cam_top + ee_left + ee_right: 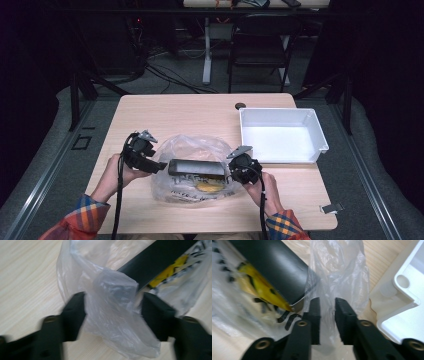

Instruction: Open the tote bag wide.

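Observation:
A clear plastic bag (192, 145) with black and yellow print (210, 186) lies in the middle of the wooden table. A long black box (196, 166) rests at the bag's mouth. My left gripper (157, 165) is at the bag's left end. In the left gripper view its jaws (113, 297) stand wide apart around a loose fold of the bag (112, 322), with the box (155, 260) beyond. My right gripper (232, 172) is at the bag's right end. There its jaws (327, 302) pinch a strip of the bag's film (337, 270) beside the box (274, 267).
A white plastic bin (282, 155) stands at the table's right, close to my right gripper, and its corner (402, 302) is in the right gripper view. A small black disc (240, 106) lies behind the bin's left corner. A metal clip (331, 207) sits at the front right edge.

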Motion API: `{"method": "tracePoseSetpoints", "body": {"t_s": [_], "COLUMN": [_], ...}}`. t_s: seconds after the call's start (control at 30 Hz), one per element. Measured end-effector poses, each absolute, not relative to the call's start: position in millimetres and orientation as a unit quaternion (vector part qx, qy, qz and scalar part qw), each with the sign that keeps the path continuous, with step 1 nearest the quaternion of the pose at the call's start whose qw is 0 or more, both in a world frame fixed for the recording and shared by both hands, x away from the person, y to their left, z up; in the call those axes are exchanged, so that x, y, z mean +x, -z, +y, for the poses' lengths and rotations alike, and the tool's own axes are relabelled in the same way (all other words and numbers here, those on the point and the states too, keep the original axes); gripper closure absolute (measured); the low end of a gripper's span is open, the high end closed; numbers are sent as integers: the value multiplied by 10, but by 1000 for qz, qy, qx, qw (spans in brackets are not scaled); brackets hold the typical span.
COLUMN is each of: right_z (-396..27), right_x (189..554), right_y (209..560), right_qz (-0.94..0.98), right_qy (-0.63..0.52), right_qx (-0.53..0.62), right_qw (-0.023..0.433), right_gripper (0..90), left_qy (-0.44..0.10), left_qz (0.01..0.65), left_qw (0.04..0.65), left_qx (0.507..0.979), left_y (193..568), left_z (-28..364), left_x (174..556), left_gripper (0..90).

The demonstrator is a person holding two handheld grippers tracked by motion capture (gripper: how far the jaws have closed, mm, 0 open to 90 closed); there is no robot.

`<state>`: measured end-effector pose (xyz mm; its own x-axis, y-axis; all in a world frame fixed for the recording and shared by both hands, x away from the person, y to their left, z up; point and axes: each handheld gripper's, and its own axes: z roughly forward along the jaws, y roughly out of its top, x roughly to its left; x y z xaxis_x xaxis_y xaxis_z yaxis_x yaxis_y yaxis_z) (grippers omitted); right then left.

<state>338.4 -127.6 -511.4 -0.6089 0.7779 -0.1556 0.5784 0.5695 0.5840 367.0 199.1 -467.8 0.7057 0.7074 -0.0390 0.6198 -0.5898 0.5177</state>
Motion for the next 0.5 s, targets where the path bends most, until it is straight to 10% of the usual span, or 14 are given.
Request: {"method": "tracePoseSetpoints", "body": {"t_s": [0.17,0.5], "right_z": [-1290,-1361], "right_x": [3540,3686], "right_y": [5258,5494], "right_qz": [852,853], "right_qy": [-226,-177], "right_qx": [424,453], "right_qw": [207,187], "right_gripper": [859,880], "left_qy": [-98,-102], "left_qz": [410,431], "left_qw": [273,195], "left_qx": [865,875], "left_y": [4977,5425], "left_z": [2123,2221], "left_x": [3743,3846], "left_gripper": [752,856]}}
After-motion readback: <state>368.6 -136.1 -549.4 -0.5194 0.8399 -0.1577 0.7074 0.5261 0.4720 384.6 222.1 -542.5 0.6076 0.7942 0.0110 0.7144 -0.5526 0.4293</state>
